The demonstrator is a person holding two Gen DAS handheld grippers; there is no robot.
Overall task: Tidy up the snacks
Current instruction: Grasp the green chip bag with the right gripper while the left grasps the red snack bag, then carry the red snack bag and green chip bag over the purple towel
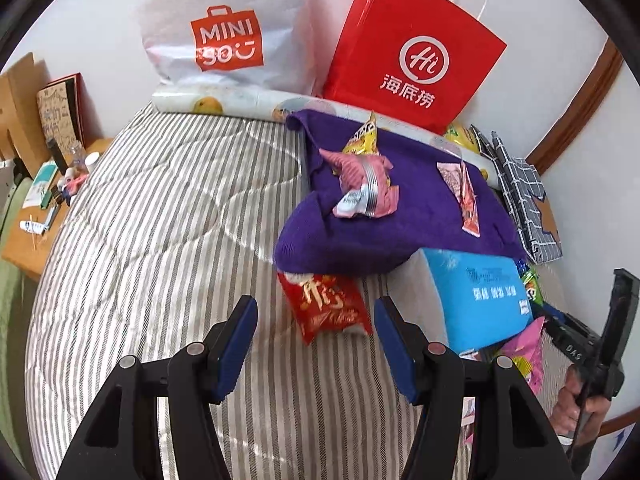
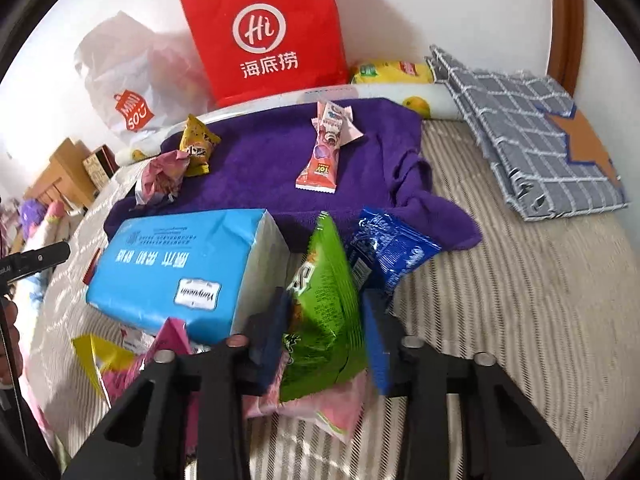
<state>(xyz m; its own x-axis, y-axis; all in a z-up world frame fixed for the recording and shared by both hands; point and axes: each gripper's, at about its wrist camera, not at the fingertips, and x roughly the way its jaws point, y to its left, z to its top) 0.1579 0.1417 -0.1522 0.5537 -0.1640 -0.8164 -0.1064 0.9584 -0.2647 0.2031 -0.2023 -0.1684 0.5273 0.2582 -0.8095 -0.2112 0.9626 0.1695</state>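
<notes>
My right gripper (image 2: 324,296) is shut on a green snack packet (image 2: 320,320), which stands upright between the blue pads above a pink packet (image 2: 332,408). A blue packet (image 2: 388,252) lies just beyond it, and a blue tissue pack (image 2: 172,272) sits to its left. My left gripper (image 1: 316,306) hangs open over the striped bed, with a red snack packet (image 1: 326,306) lying ahead between its fingers, untouched. On the purple cloth (image 1: 400,216) rest a crumpled pink packet (image 1: 360,184), a yellow packet (image 1: 366,136) and a pink stick pack (image 1: 464,192).
A red paper bag (image 1: 412,52) and a white Miniso bag (image 1: 228,36) stand against the wall behind a rolled fruit-print sheet (image 1: 224,102). A grey checked cloth (image 2: 528,132) lies at the right. A wooden bedside table (image 1: 24,248) with small items borders the bed's left.
</notes>
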